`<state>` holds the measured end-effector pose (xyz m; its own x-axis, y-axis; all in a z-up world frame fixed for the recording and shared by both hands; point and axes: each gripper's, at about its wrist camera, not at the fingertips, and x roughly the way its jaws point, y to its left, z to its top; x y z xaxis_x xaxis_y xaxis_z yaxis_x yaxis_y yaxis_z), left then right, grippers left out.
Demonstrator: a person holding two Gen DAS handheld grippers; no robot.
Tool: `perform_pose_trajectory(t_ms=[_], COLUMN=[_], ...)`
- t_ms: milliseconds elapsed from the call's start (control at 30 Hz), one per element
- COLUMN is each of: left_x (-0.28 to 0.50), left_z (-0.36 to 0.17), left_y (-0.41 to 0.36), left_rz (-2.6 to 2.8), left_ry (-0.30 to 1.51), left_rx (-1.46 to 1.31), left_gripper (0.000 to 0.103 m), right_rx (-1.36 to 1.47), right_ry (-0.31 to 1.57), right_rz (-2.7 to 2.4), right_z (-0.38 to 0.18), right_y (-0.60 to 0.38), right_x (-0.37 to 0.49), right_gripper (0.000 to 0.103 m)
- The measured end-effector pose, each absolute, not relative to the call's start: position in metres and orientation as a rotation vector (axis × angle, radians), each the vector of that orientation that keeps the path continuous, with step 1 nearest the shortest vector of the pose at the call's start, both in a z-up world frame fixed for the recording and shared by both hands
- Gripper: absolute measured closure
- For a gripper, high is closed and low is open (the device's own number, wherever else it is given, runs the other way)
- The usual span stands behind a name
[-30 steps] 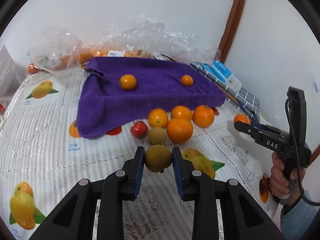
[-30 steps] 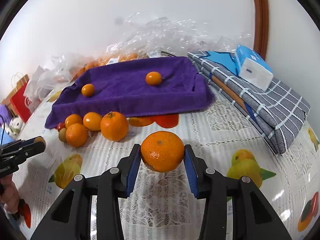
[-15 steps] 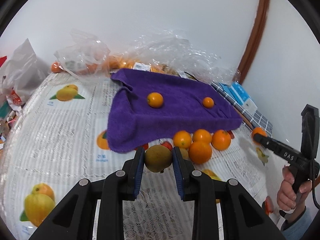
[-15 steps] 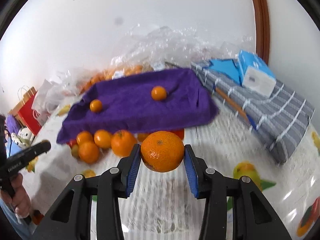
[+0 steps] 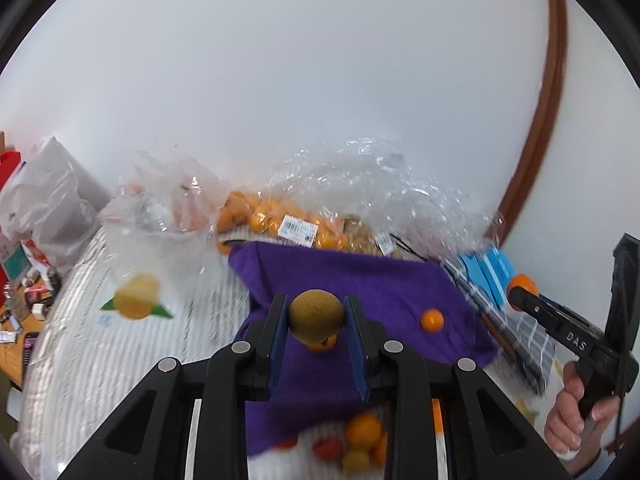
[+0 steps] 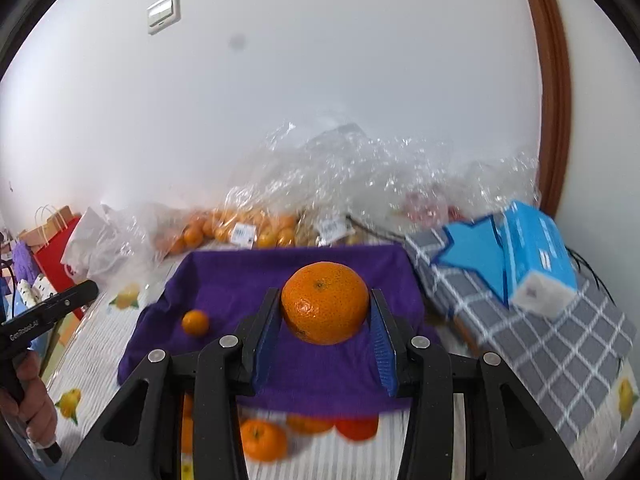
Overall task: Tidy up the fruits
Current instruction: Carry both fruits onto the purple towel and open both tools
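My left gripper [image 5: 317, 320] is shut on a round brownish-green fruit [image 5: 316, 314], held in the air over the purple towel [image 5: 384, 296]. A small orange [image 5: 432, 320] lies on the towel to the right; another one [image 5: 322, 345] peeks out under the held fruit. My right gripper [image 6: 325, 320] is shut on a large orange [image 6: 325, 303], also above the purple towel [image 6: 240, 280], where a small orange [image 6: 195, 323] lies at left. More loose oranges [image 6: 264, 444] and a red fruit [image 5: 326, 449] sit on the tablecloth below the towel's near edge.
Clear plastic bags of oranges [image 5: 280, 220] line the wall behind the towel. A folded checked cloth [image 6: 540, 340] with a blue tissue pack [image 6: 536, 260] lies at right. A red paper bag [image 6: 56, 248] and clutter stand at left. A hand [image 5: 576, 420] holds the other gripper.
Both grippers have risen and moved forward from the fruit pile to above the purple towel, each still holding its fruit. The loose oranges now lie low in both views.
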<state>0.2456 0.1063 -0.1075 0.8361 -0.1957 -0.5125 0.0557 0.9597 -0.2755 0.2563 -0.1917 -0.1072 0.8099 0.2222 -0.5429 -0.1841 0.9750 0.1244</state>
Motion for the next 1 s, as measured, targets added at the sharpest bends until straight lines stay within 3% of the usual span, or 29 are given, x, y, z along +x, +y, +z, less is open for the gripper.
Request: perform_pose_trajectory(t_ms=[367,1000], left_x=[0.290,0.298], left_z=[-0.163,-0.185], left_y=[0.110,0.083], left_rz=[-0.048,-0.086], left_ry=[0.668,0.724], left_rx=[-0.285,-0.174], left_gripper=[0.076,0.076], right_rx=[0.078,0.070], right_ry=[0.750,0.864], right_rz=[0.185,0.170], right_z=[-0.179,-0.214], right_y=[-0.207,-0.203], right_x=[0.308,0.326], right_gripper=[0.060,0.060])
